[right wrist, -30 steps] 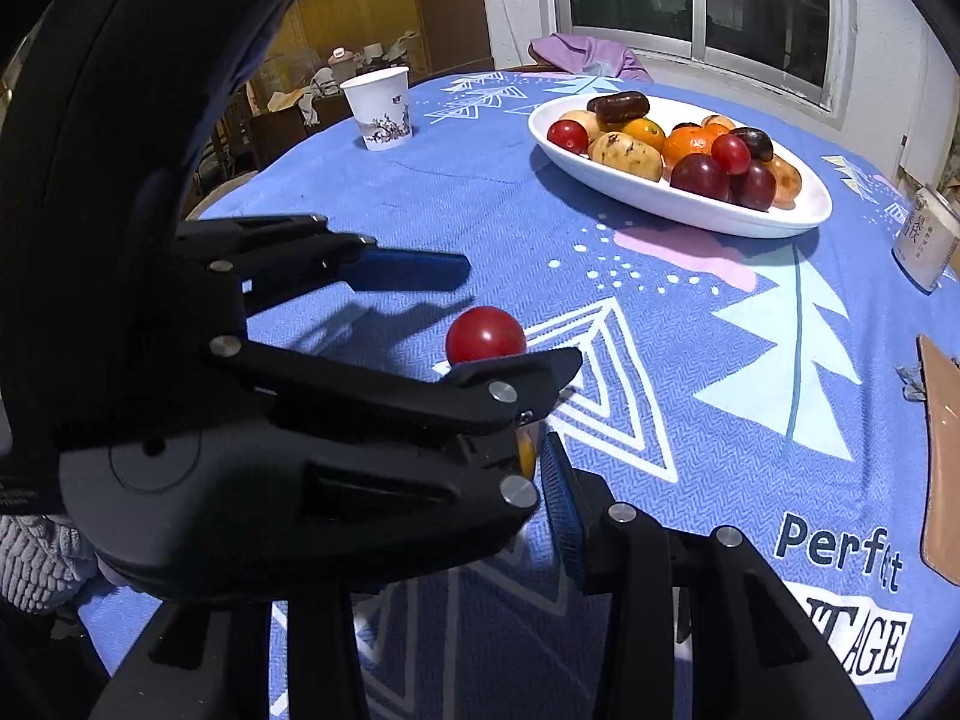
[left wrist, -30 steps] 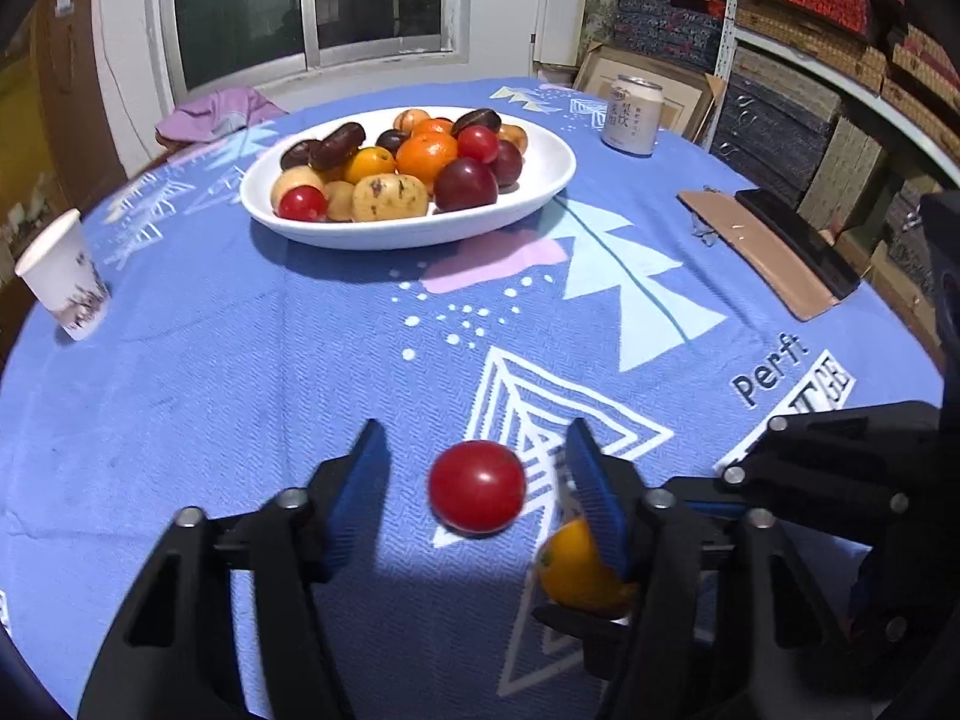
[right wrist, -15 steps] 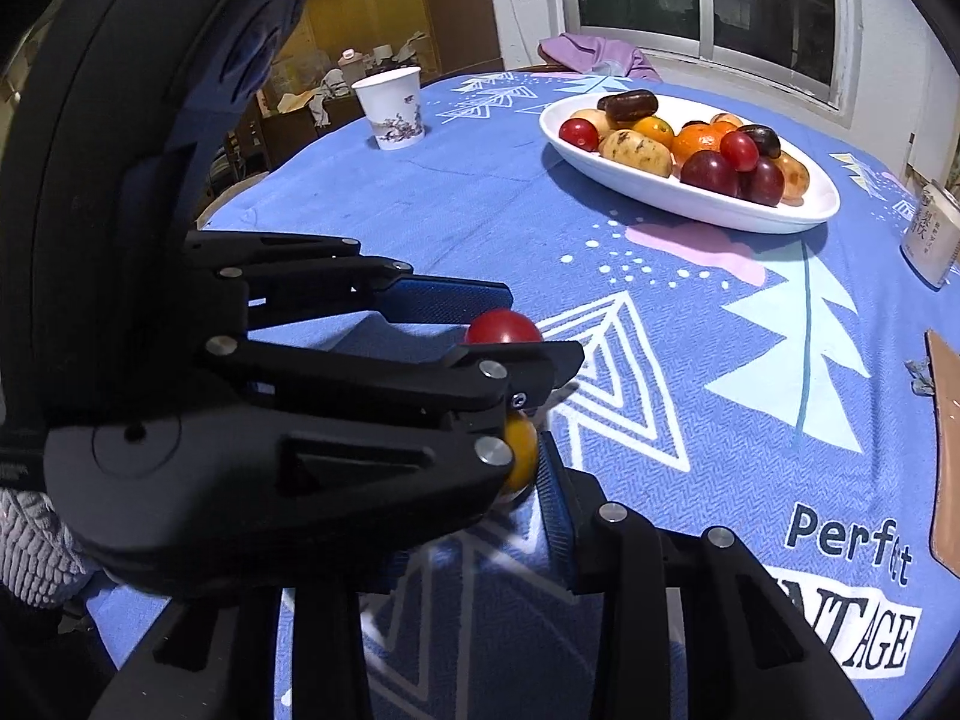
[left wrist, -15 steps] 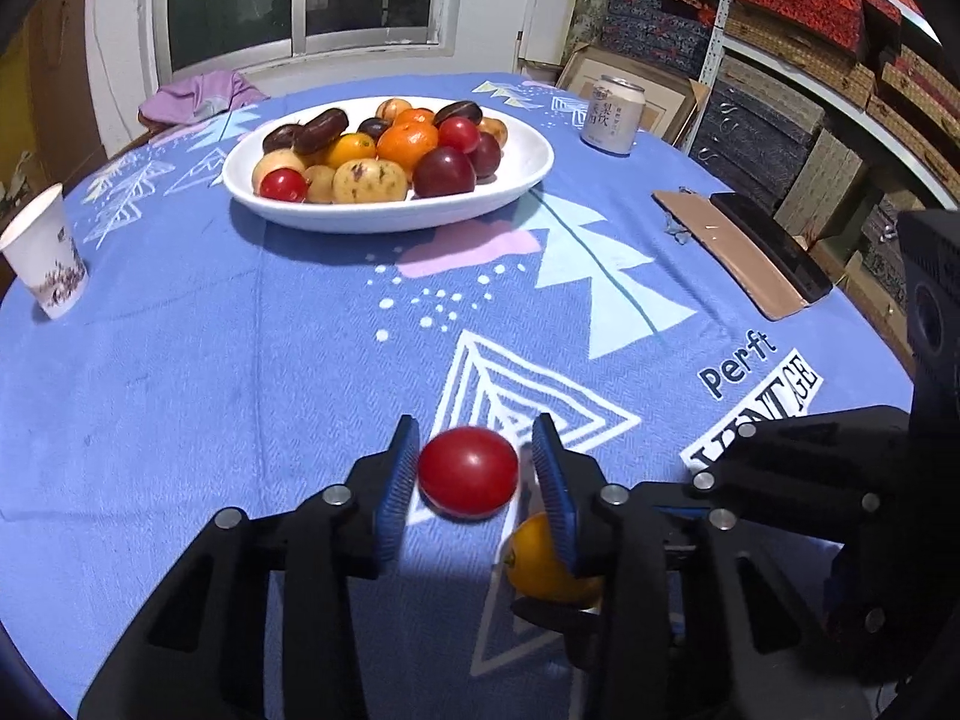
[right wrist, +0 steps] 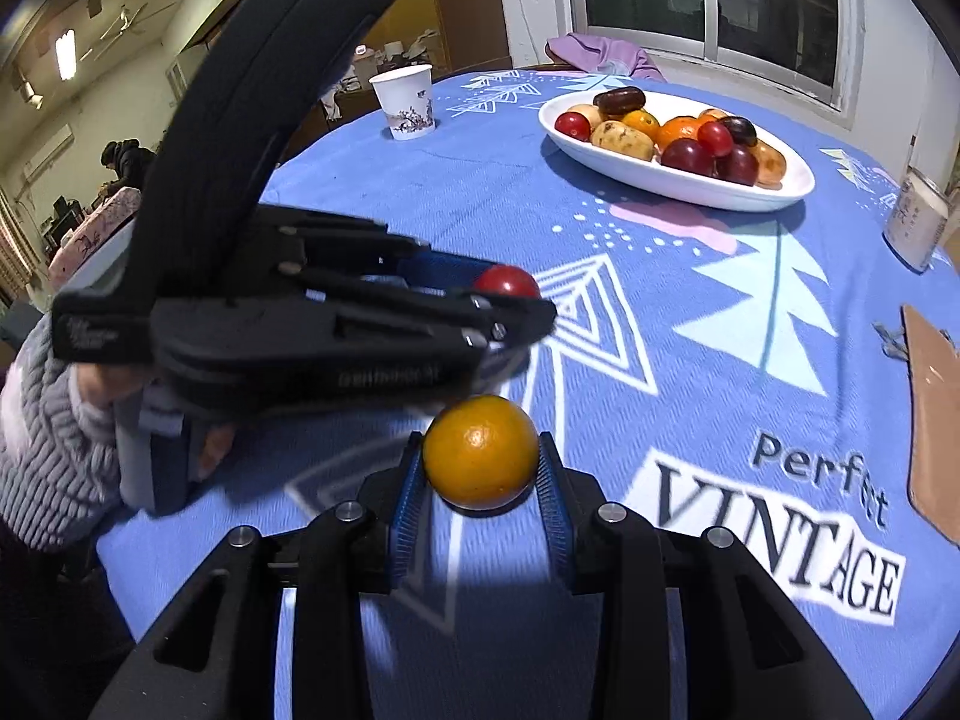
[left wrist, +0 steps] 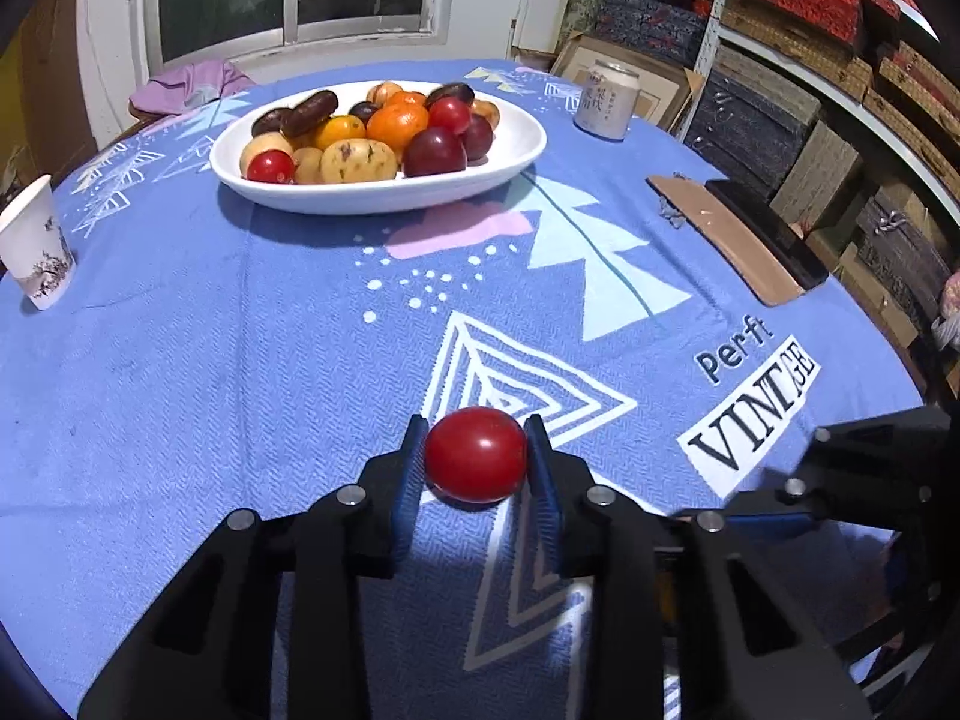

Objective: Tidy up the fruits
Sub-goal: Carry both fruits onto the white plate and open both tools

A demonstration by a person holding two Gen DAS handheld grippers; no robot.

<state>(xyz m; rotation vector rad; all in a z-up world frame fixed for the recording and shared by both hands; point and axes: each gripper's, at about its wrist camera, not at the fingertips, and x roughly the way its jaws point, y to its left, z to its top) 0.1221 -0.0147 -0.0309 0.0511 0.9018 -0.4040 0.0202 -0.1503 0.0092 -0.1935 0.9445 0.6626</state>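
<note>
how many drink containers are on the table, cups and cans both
2. A white paper cup stands near the table's far left edge, left of the fruit bowl. A pale can stands upright at the far right, beyond the bowl. No others show; the grippers may hide something.

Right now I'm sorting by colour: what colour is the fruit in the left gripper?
Red, clearest in the left wrist view.

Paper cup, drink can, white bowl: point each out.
Paper cup [left wrist: 36,258], left wrist view, side wall.
Drink can [left wrist: 607,99], left wrist view, label.
White bowl [right wrist: 672,183], right wrist view, near outer wall.
</note>
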